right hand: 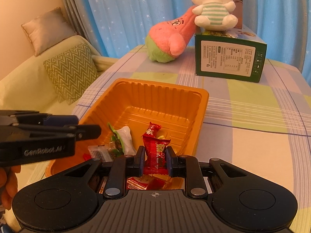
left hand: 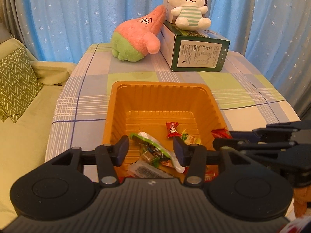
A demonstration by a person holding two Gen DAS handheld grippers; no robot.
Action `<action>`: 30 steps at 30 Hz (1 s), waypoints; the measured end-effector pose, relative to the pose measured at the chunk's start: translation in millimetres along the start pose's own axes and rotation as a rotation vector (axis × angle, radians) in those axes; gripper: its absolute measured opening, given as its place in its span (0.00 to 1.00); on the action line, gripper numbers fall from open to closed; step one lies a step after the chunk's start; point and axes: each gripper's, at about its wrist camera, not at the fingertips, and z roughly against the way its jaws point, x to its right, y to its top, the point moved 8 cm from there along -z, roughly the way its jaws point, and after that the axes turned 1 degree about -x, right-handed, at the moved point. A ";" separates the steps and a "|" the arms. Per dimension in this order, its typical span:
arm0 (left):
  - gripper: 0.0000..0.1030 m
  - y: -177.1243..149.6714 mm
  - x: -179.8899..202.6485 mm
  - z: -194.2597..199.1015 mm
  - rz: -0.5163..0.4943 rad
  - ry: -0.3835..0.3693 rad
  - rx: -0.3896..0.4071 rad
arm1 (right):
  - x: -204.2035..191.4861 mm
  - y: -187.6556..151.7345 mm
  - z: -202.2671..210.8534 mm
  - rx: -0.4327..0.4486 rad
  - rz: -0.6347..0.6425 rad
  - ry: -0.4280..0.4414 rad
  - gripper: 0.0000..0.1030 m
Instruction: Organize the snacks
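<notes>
- Nearest the right wrist camera, the right gripper (right hand: pixel 155 162) is pinching a red crinkly foil snack packet (right hand: pixel 155 156) between its dark blue pads (right hand: pixel 140 160), jaws nearly closed, and holding it upright just over the near end of the tray.
- In the left wrist view, the left gripper (left hand: pixel 151 151) is hovering over the same tray with its jaws partly apart. A green and clear plastic wrapper (left hand: pixel 153 149) is lying below and between its fingers, but the pads do not seem to be pressing it.
- The orange ribbed plastic tray (right hand: pixel 202 104) is sitting on a checked pastel tablecloth (right hand: pixel 252 120), and it is holding several loose snacks at its near end, among them a small red twisted sweet (left hand: pixel 172 129) lying alone toward the middle.
- Judging by looks, the held packet is handling as light and soft: the foil is likely slick and crushes easily, so a hold across its flat middle, as now, seems safer than the flared sealed ends.
- The thin tray is probably flexing easily and might slide if nudged.
- Behind the tray, a pink and green plush toy (left hand: pixel 136 36) is leaning against a green printed cardboard box (left hand: pixel 196 52), and a white plush rabbit in a striped shirt (left hand: pixel 189 5) is sitting on top.
- Blue star-patterned curtains (left hand: pixel 77 9) are hanging behind the table.
</notes>
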 end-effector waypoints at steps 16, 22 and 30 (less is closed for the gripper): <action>0.94 -31.0 -20.1 47.4 0.053 0.046 0.042 | 7.4 11.2 30.8 0.072 -0.109 0.031 0.60; 1.00 -48.0 -9.9 70.3 0.089 0.034 0.045 | 15.5 -15.8 60.2 0.047 -0.159 -0.004 0.60; 1.00 -64.4 17.4 113.0 0.110 0.053 0.053 | 8.2 -59.1 107.4 0.013 -0.178 -0.033 0.64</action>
